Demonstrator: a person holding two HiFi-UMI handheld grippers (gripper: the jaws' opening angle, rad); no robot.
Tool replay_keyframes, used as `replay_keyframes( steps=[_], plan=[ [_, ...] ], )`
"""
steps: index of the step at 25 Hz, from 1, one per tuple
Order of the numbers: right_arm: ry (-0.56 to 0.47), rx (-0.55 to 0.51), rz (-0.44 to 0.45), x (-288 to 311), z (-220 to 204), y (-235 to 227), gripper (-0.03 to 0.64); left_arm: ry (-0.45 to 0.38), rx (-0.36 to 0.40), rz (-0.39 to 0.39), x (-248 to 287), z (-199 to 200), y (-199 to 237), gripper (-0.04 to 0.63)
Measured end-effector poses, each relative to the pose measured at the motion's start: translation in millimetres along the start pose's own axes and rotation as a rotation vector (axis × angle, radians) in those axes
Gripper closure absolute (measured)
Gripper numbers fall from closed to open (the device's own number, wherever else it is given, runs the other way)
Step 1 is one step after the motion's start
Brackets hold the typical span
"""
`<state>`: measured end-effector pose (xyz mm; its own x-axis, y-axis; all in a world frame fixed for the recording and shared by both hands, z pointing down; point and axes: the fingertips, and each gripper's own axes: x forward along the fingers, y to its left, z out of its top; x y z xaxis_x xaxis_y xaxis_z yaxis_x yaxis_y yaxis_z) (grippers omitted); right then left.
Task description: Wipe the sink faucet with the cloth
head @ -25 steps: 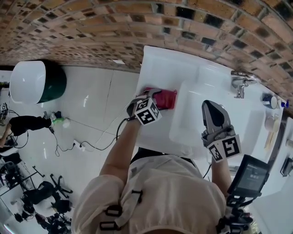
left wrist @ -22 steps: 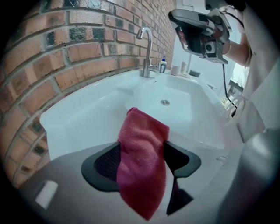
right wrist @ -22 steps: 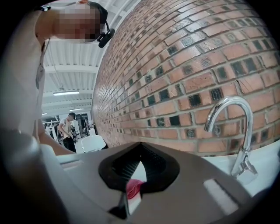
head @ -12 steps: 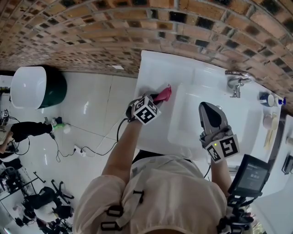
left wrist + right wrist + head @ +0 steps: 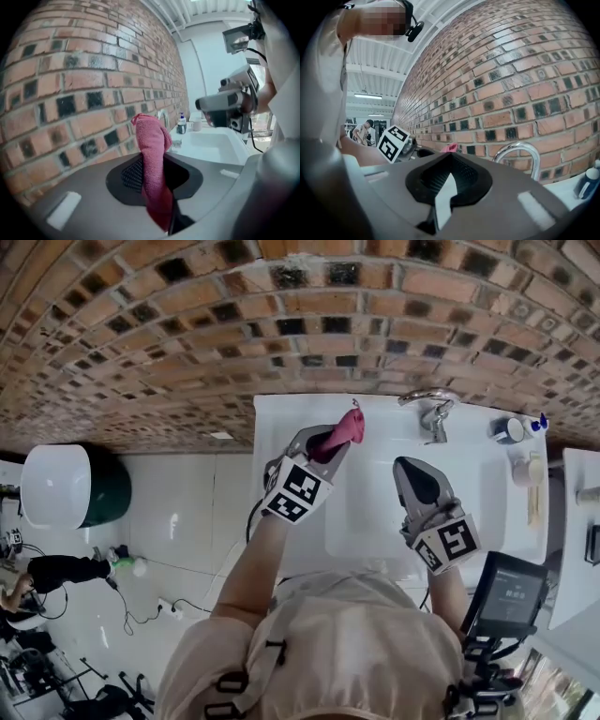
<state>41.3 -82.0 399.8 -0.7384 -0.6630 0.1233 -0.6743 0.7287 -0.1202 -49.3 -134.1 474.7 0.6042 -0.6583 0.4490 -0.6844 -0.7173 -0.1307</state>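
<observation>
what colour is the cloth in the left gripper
The cloth is pinkish red; it shows best in the left gripper view.

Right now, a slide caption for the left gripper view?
Left gripper, jaws just closed on the pink cloth, holds it beside the brick wall, faucet and sink ahead.

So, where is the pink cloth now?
In the head view, the pink cloth is clamped in the left gripper, over the sink, left of the faucet.

Brick wall [image 5: 187,334] beyond both tools. Pump bottle [image 5: 537,422] and cup [image 5: 509,430] off right of right tool [image 5: 410,465]. White-and-green bin [image 5: 66,486] on floor [image 5: 178,456], well left of left tool [image 5: 328,440].
</observation>
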Motion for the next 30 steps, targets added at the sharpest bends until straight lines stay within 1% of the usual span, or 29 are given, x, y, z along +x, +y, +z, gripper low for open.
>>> replay_keyframes(
  steps=[2,5,7,9,12,16,19,22,25,28,30],
  plan=[
    [-0.014,-0.019,-0.018,-10,8,-7,0.626,-0.084,0.014,-0.042,11,45,-7,0.514],
    [-0.028,-0.034,-0.053,-25,17,-20,0.626,-0.154,0.039,-0.104,34,95,-22,0.515],
    [-0.035,-0.044,-0.08,-34,21,-32,0.626,-0.181,0.046,-0.128,54,119,-32,0.515],
    [-0.049,-0.039,-0.1,-44,24,-44,0.626,-0.198,0.035,-0.14,74,138,-41,0.514],
    [-0.064,-0.031,-0.113,-54,26,-57,0.626,-0.179,0.029,-0.138,105,152,-48,0.514],
    [-0.06,-0.012,-0.118,-58,23,-61,0.626,-0.156,0.016,-0.088,125,152,-43,0.512],
    [-0.048,-0.006,-0.097,-55,16,-62,0.626,-0.161,-0.018,-0.047,131,144,-34,0.512],
    [-0.04,0.002,-0.077,-52,11,-63,0.626,-0.178,-0.088,-0.01,126,131,-24,0.512],
    [-0.032,0.003,-0.063,-49,12,-63,0.626,-0.167,-0.154,0.02,119,112,-15,0.512],
    [-0.018,-0.005,-0.047,-45,13,-59,0.626,-0.172,-0.25,0.037,113,92,-9,0.512],
    [-0.017,-0.006,-0.037,-42,11,-60,0.626,-0.124,-0.294,0.035,116,70,-8,0.514]
  ],
)
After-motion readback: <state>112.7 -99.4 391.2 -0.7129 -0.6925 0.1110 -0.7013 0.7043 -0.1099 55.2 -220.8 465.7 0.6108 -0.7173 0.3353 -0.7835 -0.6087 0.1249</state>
